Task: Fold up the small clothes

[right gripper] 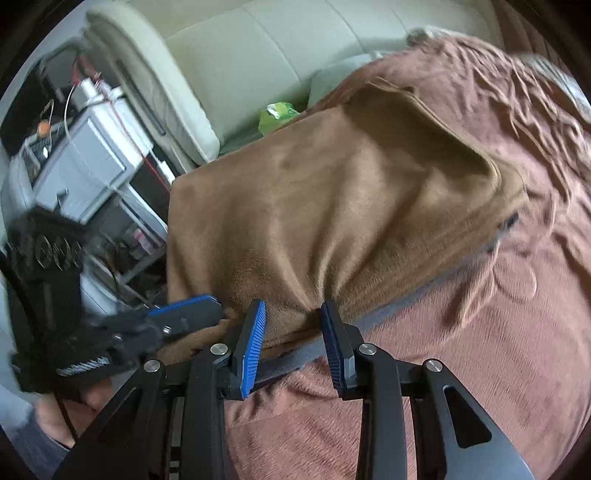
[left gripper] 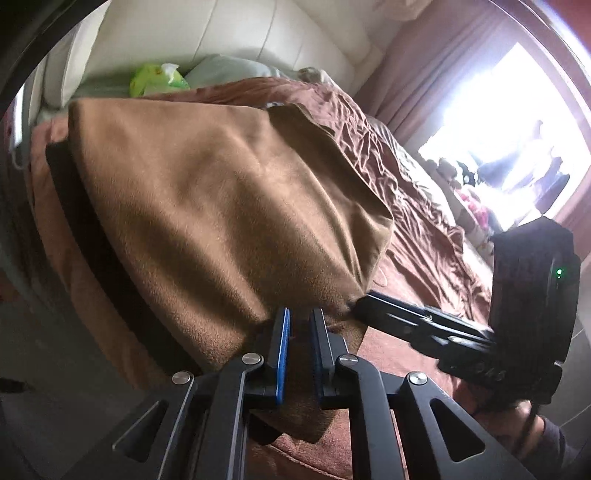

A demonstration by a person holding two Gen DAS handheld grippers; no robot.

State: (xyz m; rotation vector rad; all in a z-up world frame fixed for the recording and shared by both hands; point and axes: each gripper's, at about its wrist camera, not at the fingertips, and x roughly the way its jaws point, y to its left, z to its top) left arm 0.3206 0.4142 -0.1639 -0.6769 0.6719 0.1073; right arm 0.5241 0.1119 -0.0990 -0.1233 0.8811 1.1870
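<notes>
Rumpled reddish bedspread [left gripper: 417, 206], cream padded headboard [right gripper: 258, 55], green packet [left gripper: 157, 79], perhaps wipes, beside a pale pillow [left gripper: 225, 72].

Left gripper [left gripper: 300, 325] nearly closed, pinching fabric; right gripper [right gripper: 293, 317] part-closed, gripping fabric, beside it.

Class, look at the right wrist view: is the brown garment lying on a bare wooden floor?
No: the brown garment lies on a reddish-brown bedspread.

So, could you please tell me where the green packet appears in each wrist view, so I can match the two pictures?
Left wrist: green packet at upper left, beyond the far edge of the brown garment, below the cream headboard.
Right wrist: green packet at upper centre, left of the garment's raised far edge.
Shared landmark: the cream headboard behind the packet.
</notes>
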